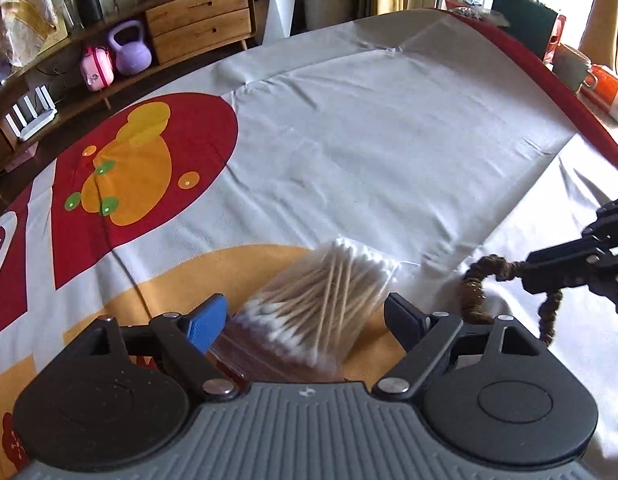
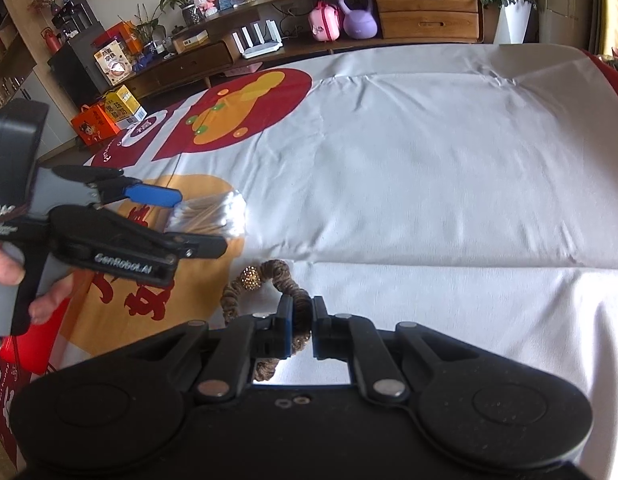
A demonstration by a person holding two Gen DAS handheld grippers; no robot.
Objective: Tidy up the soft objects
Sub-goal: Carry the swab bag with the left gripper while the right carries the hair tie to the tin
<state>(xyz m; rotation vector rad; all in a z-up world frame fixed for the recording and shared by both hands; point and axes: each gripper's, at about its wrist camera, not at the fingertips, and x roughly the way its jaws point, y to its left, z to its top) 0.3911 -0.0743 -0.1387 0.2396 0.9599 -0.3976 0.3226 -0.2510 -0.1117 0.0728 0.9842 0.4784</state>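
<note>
Two soft items on the cloth-covered counter [image 2: 429, 160], both toward its near edge.

Item one: a clear bag of cotton swabs [image 1: 321, 304], lying on the orange patch of the cloth. The left tongs [image 1: 305, 320] stand wide apart around it, blue pad on one side and black pad on the other, neither pressing the bag. Whether the bag is being approached or has been let go cannot be told.

Item two: a brown scrunchie [image 2: 285, 280] with a gold beaded ball, just beside the swab bag. The right tongs [image 2: 301, 328] are closed on its band; part of the loop trails onto the white cloth.

Progress, as judged: early or midway. The two items sit near each other, yet no box or tray to receive them appears in either view, so their final place is unclear, and the scrunchie is not yet set down.

View differences: the left wrist camera shows the swabs close up, sticks and white tips plain. The right wrist camera alone shows the pinch on the scrunchie, the gold ball, and a person's hand [image 2: 13, 276] on the left handle.
</note>
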